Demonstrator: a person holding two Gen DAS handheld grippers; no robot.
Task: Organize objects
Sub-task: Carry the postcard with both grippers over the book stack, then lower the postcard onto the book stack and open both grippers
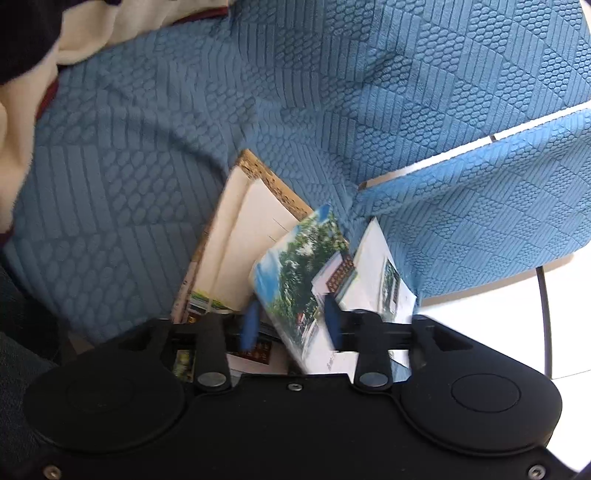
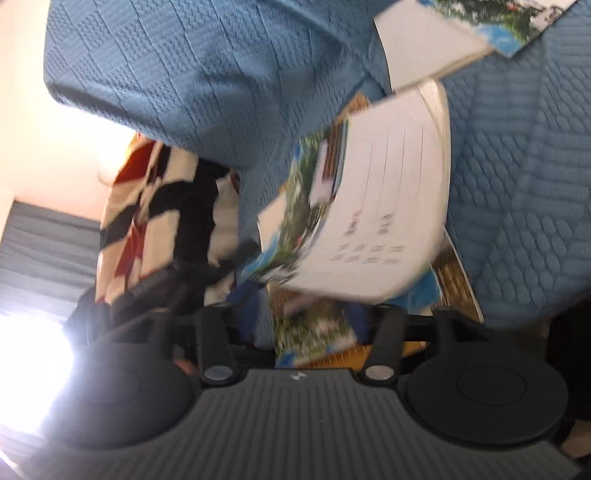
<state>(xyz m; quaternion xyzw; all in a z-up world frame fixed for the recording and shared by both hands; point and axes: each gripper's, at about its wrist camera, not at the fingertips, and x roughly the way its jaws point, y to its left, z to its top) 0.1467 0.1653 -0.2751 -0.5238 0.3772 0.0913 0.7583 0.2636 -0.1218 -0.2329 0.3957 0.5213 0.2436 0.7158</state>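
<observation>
Left wrist view, nearest the lens: the black body of the left gripper (image 1: 291, 325), its two blue fingers (image 1: 251, 325) standing partly apart. A postcard with trees and blue sky (image 1: 295, 280) lies tilted between them; the fingers flank it, but whether either pad presses on it cannot be told from this blurred frame. Just right of it sits a white card bearing a small picture (image 1: 384, 280), overlapping the postcard's edge. Behind and to the left, a cork-edged board (image 1: 258, 170) carries cream sheets (image 1: 243, 236) leaning on it. All of this rests on a blue quilted cover (image 1: 184, 147), which folds into a second flap at right. Farthest, at upper left, a cream cloth (image 1: 22, 110) and a dark fabric (image 1: 22, 33) meet the cover's border. Right wrist view, nearest the lens: the ribbed grey body of the right gripper (image 2: 301, 317), jaws standing wide. A loose sheaf of postcards (image 2: 321, 325) lies between and above them, strongly blurred; no pad is seen pressing on it. Over it fans a white ruled card back (image 2: 391, 206). Left of the sheaf hangs a patterned cloth in red, black and white (image 2: 155, 206). Beyond, more cards (image 2: 443, 44) lie on the same blue cover (image 2: 184, 74).
</observation>
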